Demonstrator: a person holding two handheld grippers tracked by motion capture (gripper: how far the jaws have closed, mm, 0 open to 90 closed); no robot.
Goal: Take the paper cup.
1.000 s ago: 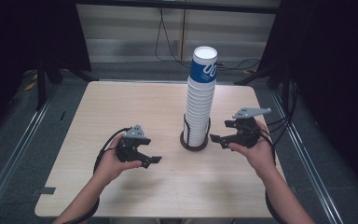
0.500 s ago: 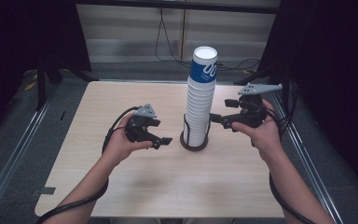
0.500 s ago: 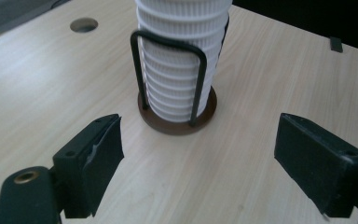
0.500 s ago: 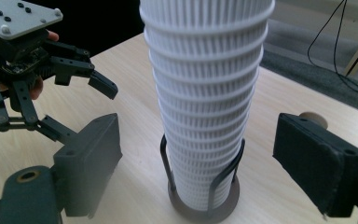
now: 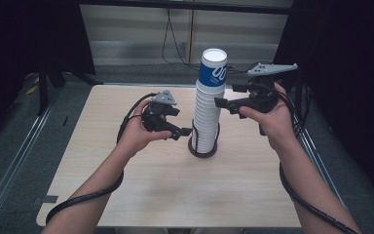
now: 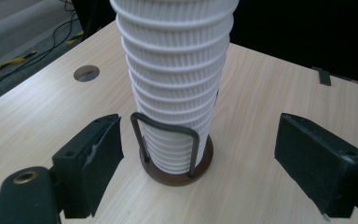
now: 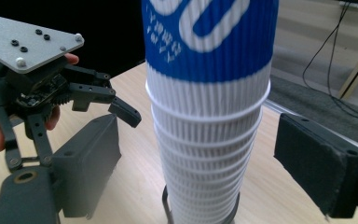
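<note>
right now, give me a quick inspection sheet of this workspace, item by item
surface: light wooden table, bare apart from the cup holder; a round hole near one corner.
job's things: tall stack of white ribbed cups, the top cup blue-printed, standing upright in a wire holder with a dark round base.
clutter: nothing seen.
grippers: left gripper low beside the stack, jaws open, not touching; right gripper up near the blue cup, its jaws have just been opening, nothing pressed between them.
cables: a black cable trails under the left forearm; another along the right.
surroundings: dark curtains, grey floor, wires behind the table.
</note>
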